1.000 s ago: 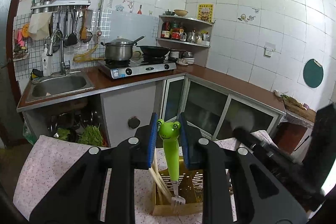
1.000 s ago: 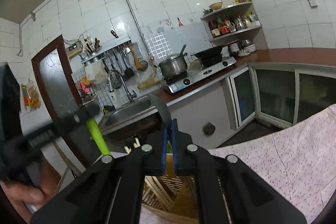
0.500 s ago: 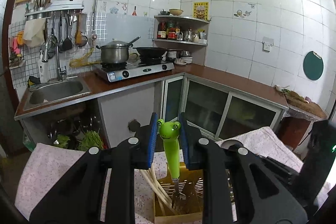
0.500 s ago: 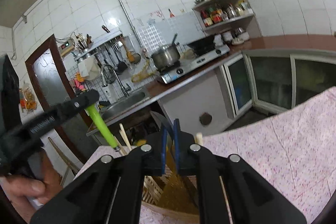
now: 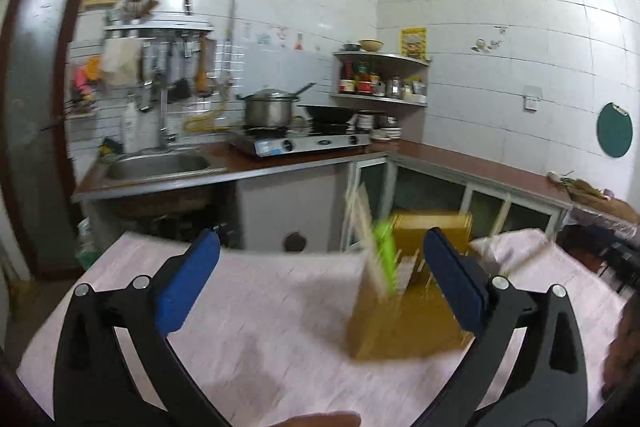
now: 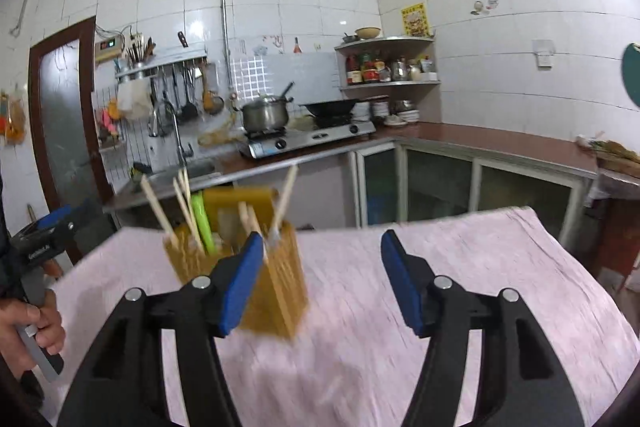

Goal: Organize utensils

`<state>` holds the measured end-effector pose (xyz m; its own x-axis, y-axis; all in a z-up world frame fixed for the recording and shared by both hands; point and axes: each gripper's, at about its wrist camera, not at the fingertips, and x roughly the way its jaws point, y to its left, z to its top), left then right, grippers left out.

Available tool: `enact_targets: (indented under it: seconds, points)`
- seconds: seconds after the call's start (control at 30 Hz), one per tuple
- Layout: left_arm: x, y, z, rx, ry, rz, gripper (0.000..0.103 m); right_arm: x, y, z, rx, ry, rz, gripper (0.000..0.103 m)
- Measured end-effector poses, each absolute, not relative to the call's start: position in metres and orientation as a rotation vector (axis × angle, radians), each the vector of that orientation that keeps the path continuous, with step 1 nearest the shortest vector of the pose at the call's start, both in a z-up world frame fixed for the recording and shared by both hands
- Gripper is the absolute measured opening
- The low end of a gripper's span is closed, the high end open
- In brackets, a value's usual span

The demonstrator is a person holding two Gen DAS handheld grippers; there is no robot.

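Observation:
A yellow wooden utensil holder (image 5: 404, 315) stands on the pink tablecloth (image 5: 260, 327), blurred by motion. A green-handled fork (image 5: 384, 247) and several pale chopsticks (image 5: 358, 223) stick up out of it. My left gripper (image 5: 320, 281) is pulled back from the holder, its jaws opening wide with nothing between them. In the right wrist view the holder (image 6: 276, 287) sits just behind the left pad, with the green fork (image 6: 202, 223) and chopsticks (image 6: 160, 211) in it. My right gripper (image 6: 322, 279) has its jaws opening, and only cloth shows between them.
The left gripper (image 6: 48, 231) and the person's hand (image 6: 28, 323) show at the left edge. Behind the table run a counter with a sink (image 5: 156, 163), a stove with a pot (image 5: 268, 111) and wok, and a corner shelf (image 5: 380, 95). The table's far edge (image 6: 440, 219) lies close behind the holder.
My left gripper let go of the green fork, which now stands in the holder. Both grippers have opened and drawn back and down from the holder.

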<state>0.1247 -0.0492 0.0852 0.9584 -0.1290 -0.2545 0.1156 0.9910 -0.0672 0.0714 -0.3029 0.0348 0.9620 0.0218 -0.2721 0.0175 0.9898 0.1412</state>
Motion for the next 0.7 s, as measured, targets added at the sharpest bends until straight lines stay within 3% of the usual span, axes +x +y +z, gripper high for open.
enact_targets:
  seconds: [0.3,0.43,0.5,0.7]
  points:
    - [0.033,-0.044,0.012,0.067,0.291,-0.037,0.098,0.002,-0.292,-0.021,0.123,0.274,0.009,0.067]
    - [0.007,-0.034,0.012,0.019,0.204,-0.026,0.098,-0.018,-0.288,-0.026,0.083,0.178,-0.012,0.067]
    - [0.004,-0.026,0.014,-0.017,0.19,-0.007,0.098,-0.028,-0.289,-0.022,0.067,0.121,-0.027,0.073]
    - [-0.002,-0.02,0.017,-0.014,0.143,0.075,0.098,-0.019,-0.28,-0.026,0.027,0.186,0.024,0.073]
